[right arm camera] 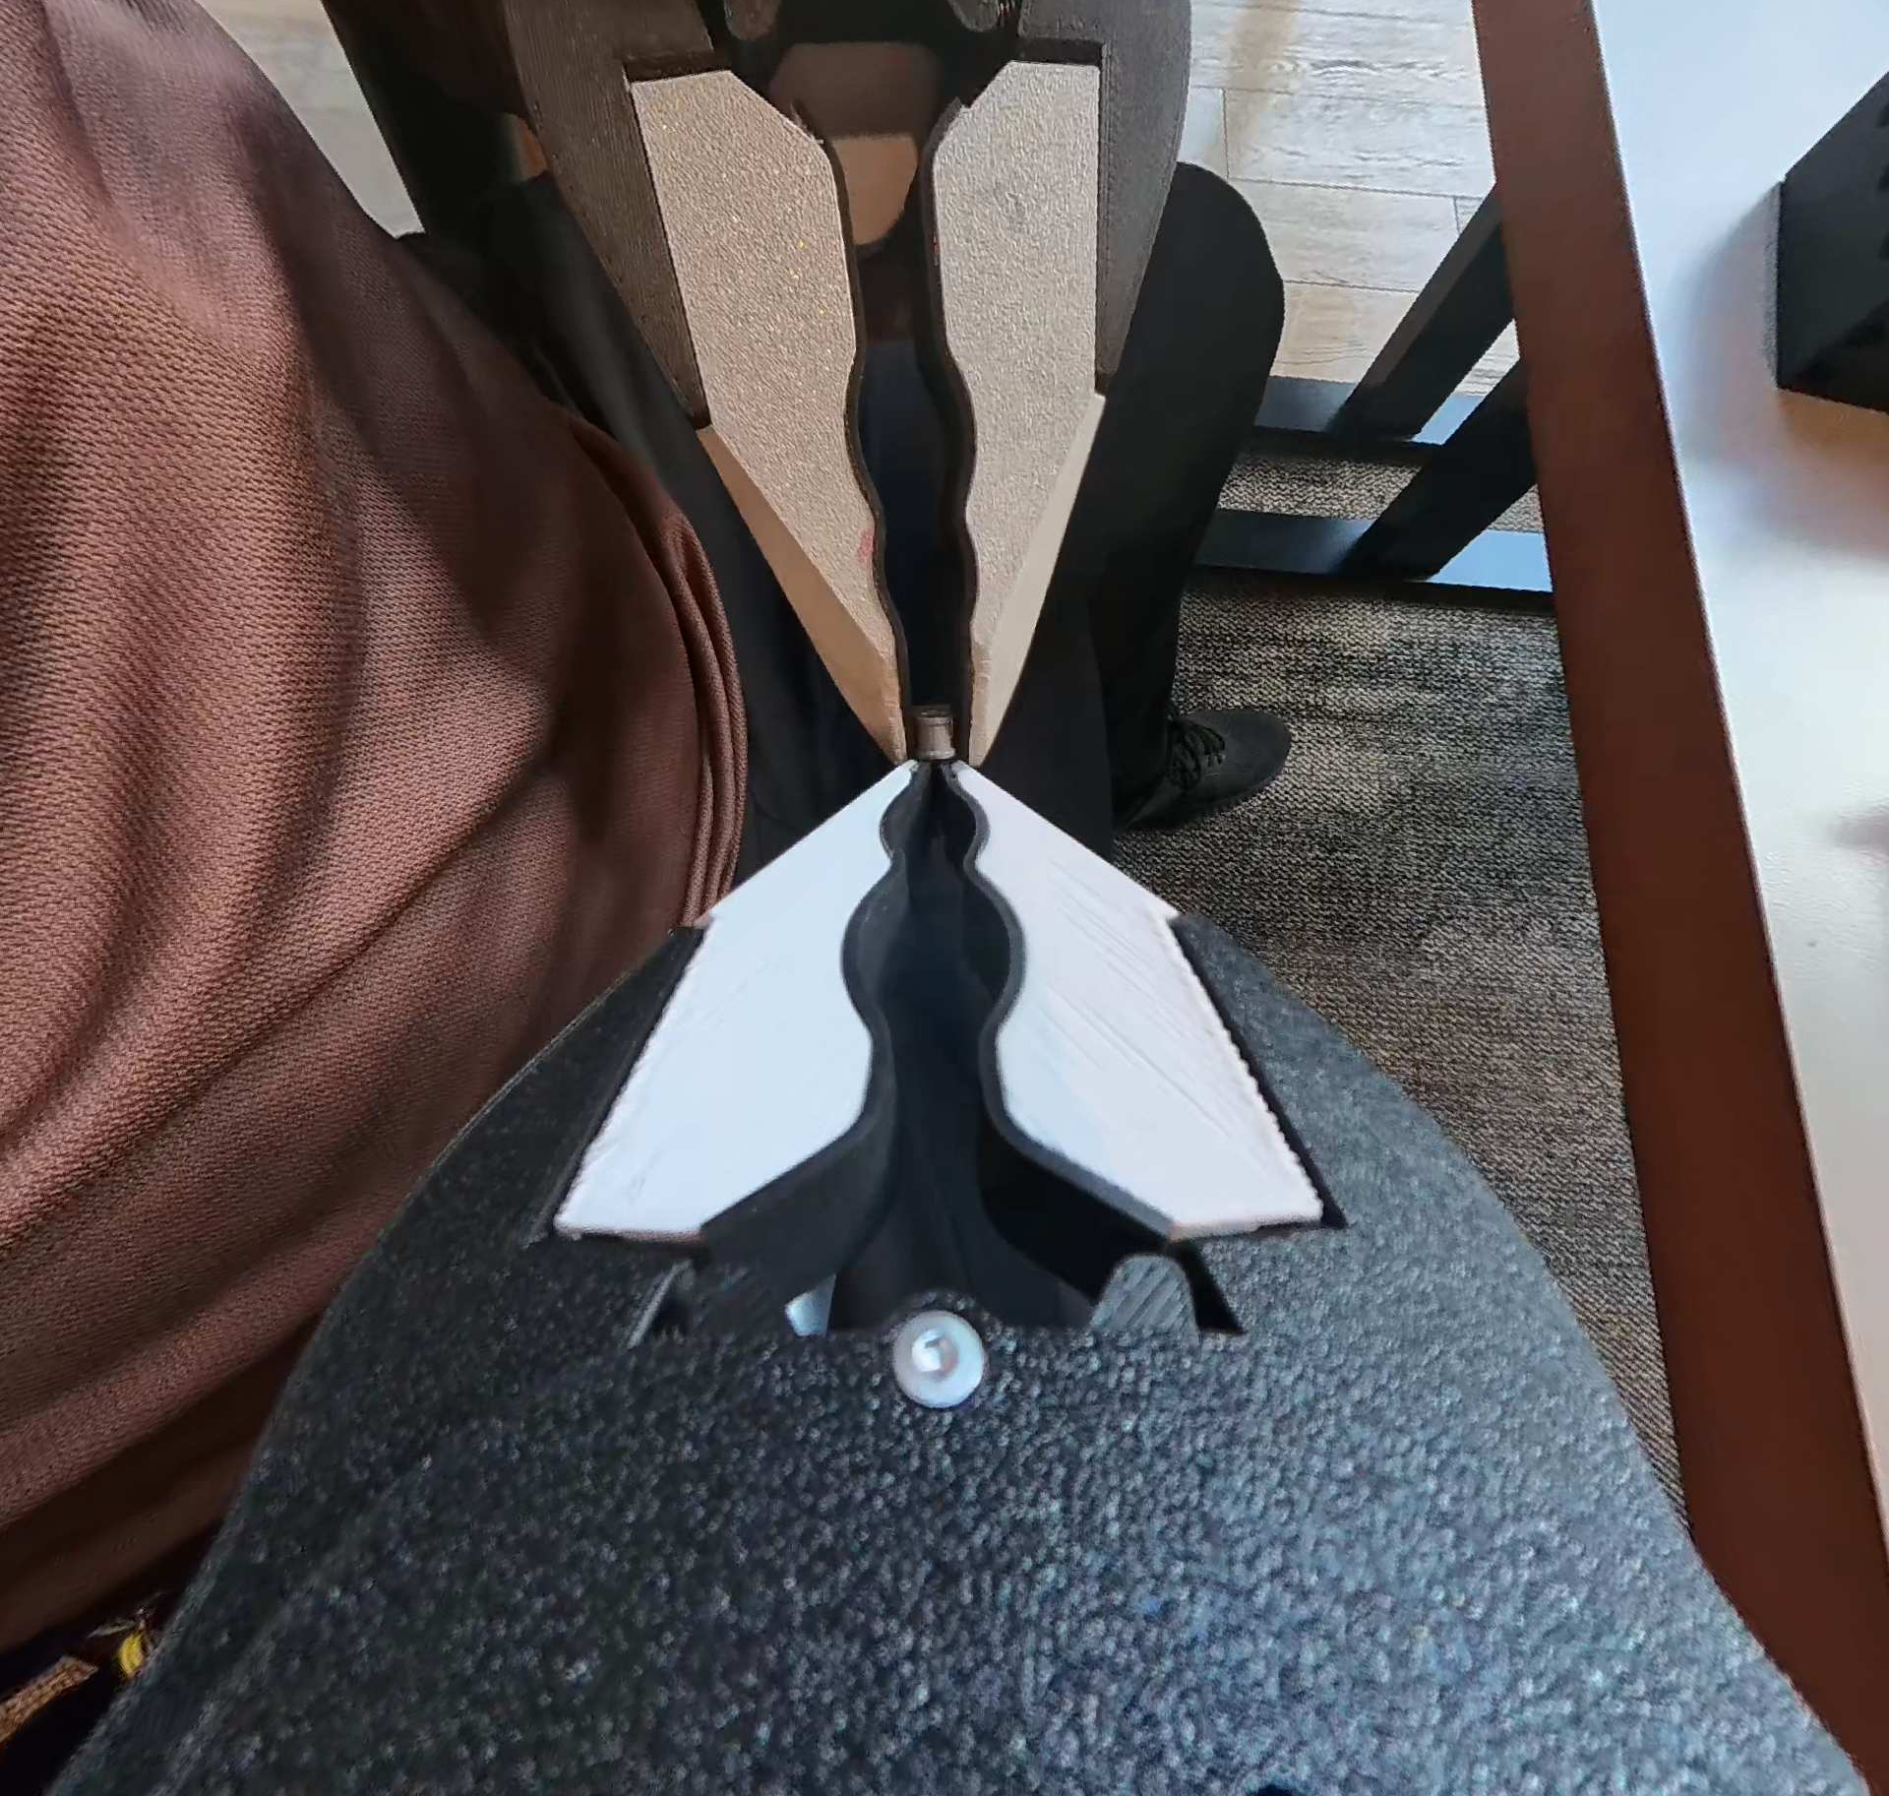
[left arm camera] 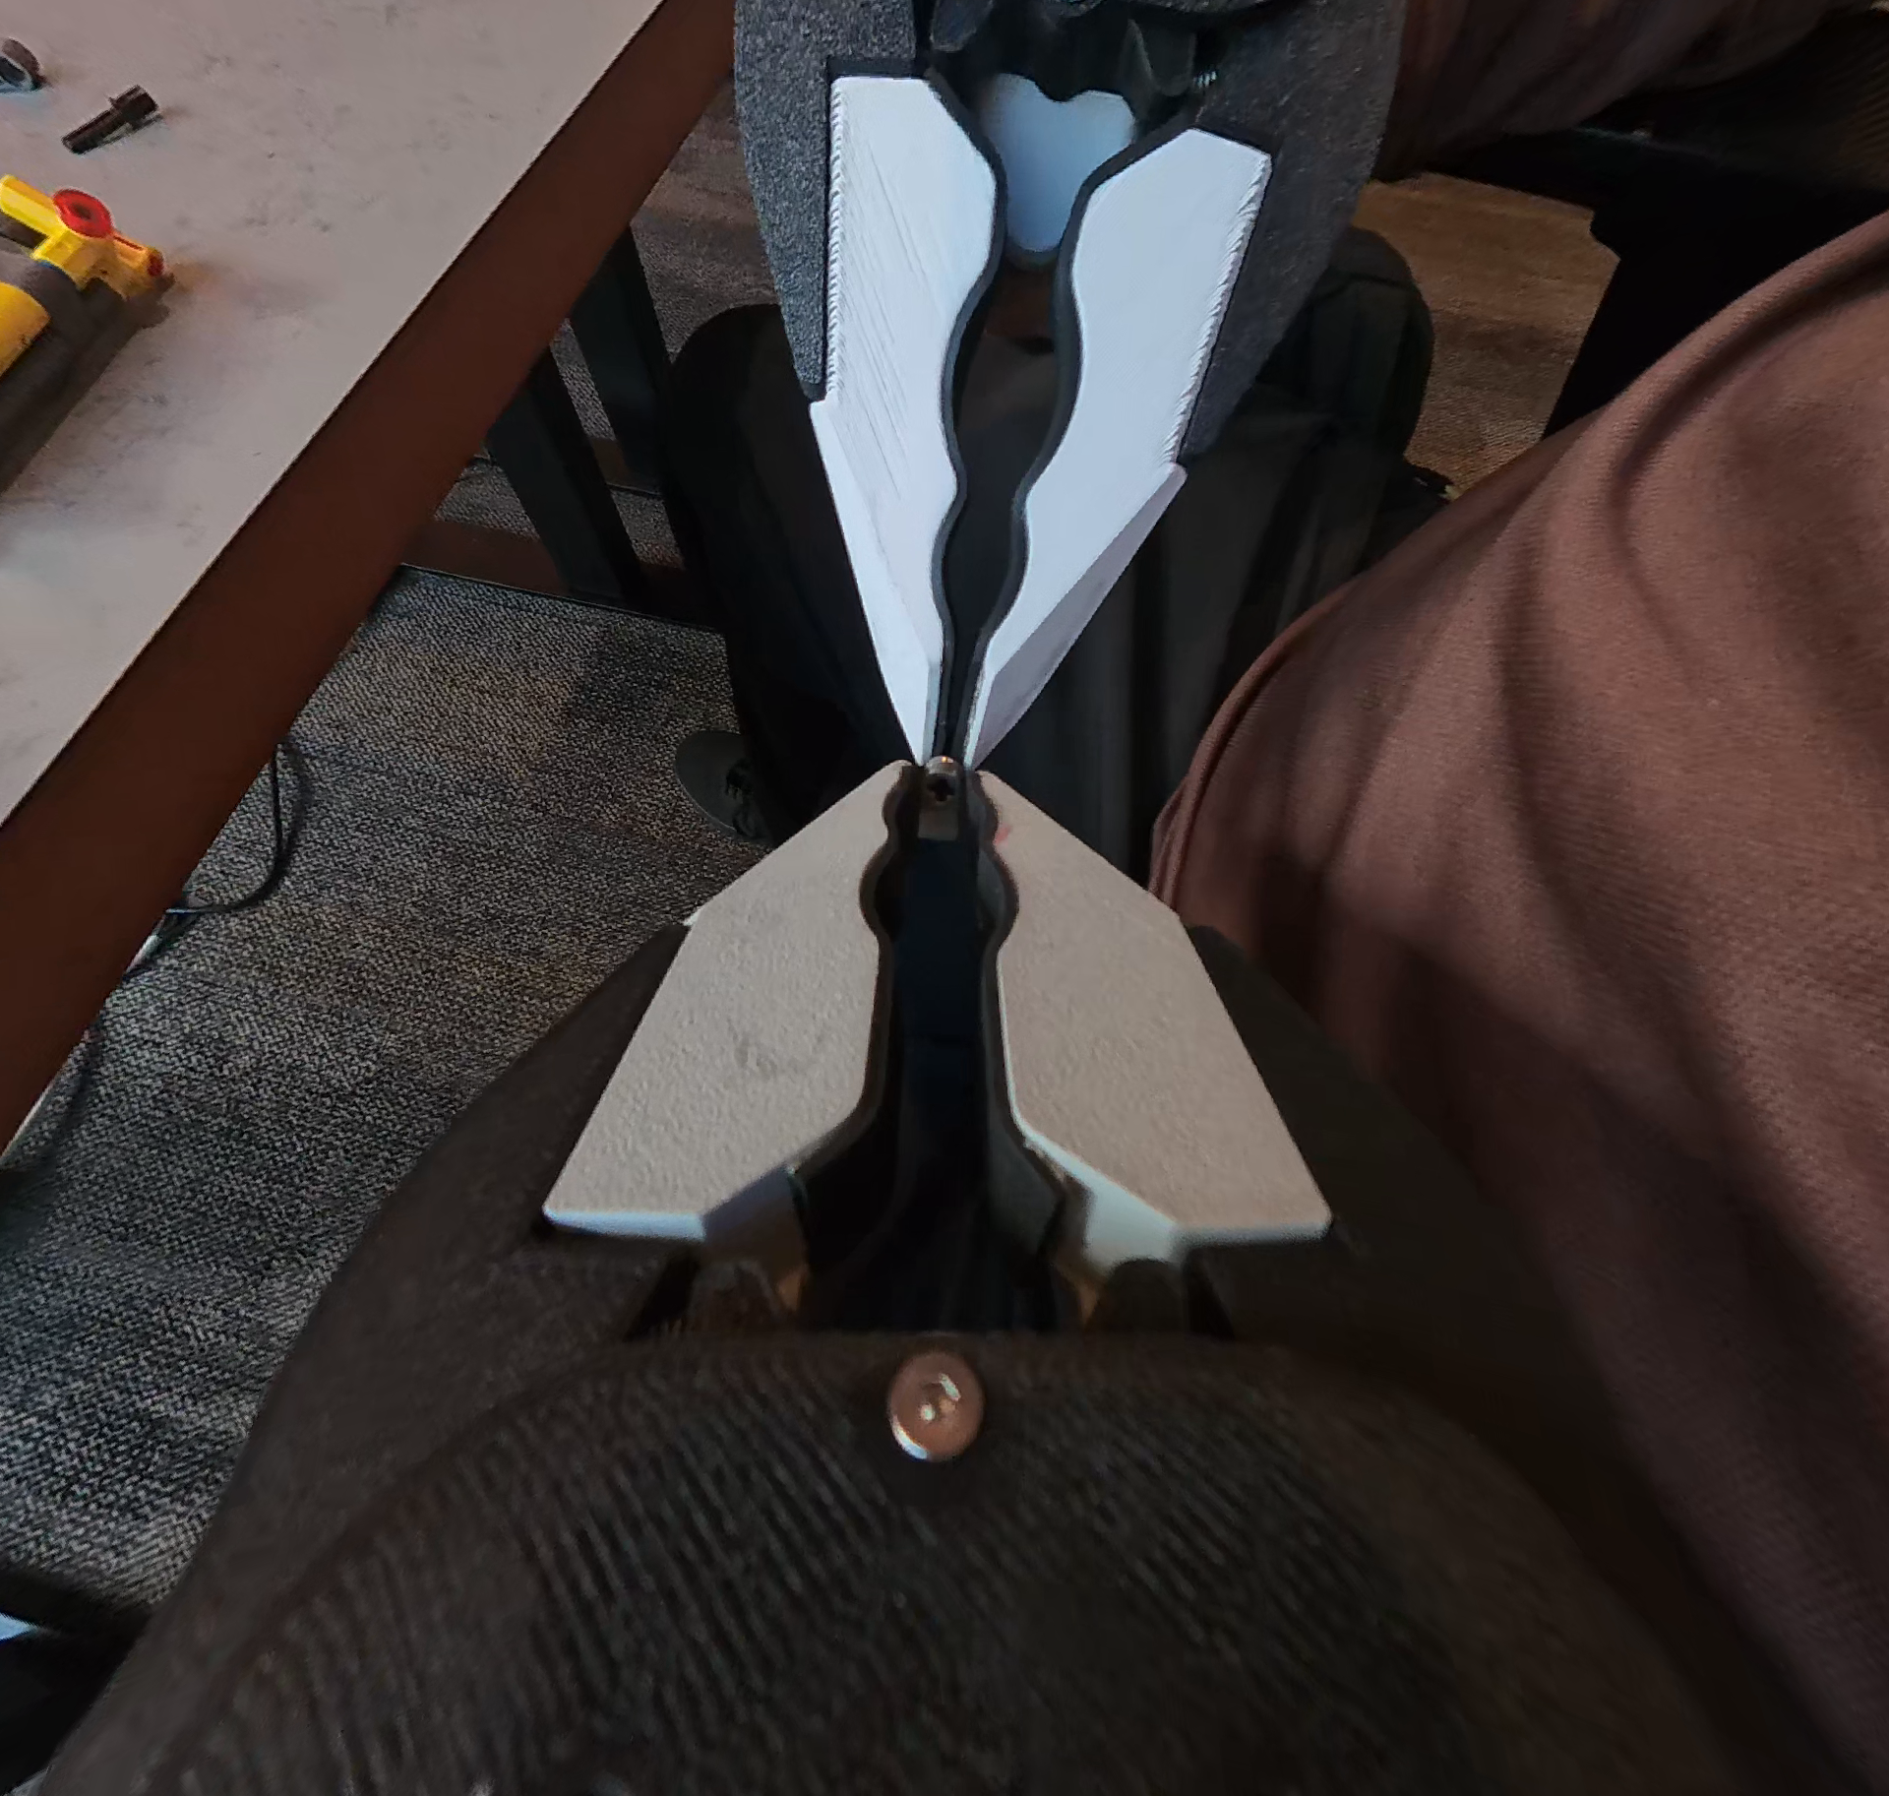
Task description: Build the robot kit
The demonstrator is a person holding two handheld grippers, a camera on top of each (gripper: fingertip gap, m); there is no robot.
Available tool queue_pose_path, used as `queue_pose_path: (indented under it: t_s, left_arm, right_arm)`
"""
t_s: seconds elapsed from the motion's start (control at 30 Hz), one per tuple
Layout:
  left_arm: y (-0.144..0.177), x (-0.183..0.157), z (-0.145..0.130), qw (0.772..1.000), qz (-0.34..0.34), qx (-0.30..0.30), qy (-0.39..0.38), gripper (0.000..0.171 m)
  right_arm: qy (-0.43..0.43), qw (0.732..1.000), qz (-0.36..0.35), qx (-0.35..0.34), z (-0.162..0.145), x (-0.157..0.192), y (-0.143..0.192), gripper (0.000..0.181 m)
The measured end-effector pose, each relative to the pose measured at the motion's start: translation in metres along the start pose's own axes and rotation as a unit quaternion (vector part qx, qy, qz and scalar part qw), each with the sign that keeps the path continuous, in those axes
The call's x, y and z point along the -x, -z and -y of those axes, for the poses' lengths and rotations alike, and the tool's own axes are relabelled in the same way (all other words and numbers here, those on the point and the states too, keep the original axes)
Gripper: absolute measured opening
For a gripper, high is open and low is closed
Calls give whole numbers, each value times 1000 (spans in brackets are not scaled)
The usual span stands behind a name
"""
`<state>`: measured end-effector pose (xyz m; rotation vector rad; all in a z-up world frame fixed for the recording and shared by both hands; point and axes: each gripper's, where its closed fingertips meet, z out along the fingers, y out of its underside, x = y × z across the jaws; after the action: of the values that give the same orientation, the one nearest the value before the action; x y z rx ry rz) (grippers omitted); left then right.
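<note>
The 2 grippers meet tip to tip beside the table edge, and a small dark screw sits between them: the left gripper is clenched on its head end, while the right gripper is pinched nearly closed at the other end, though whether it truly clamps the screw cannot be told. Only the left wrist view shows the grey tabletop with a loose black bolt and a yellow-and-red tool; only the right wrist view shows a black shoe on the carpet and a black block on the table. A brown sleeve crowds one side of both views, and no writing is readable.

1. Soft daylight – the white tabletop glares, nearly blown out.
2. Carpet beneath lies in dim shadow.
3. Wide-angle bending at the edges – nearest gripper parts blur slightly.
</note>
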<state>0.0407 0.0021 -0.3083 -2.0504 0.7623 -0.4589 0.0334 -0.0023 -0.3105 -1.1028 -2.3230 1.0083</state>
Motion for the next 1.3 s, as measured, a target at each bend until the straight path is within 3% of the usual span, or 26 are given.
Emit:
queue_pose_path:
  t_s: [0.53, 0.73, 1.3]
  left_arm:
    - [0, 4, 3, 1000, 21, 4, -18, 6]
    - [0, 10, -9, 995, 62, 64, -51, 5]
    - [13, 8, 0, 998, 50, 23, -23, 5]
  right_arm:
    - [3, 1000, -16, -2, 1, -5, 2, 0]
    - [7, 999, -17, 31, -5, -7, -10, 0]
    - [-2, 1000, -7, -12, 7, -5, -5, 0]
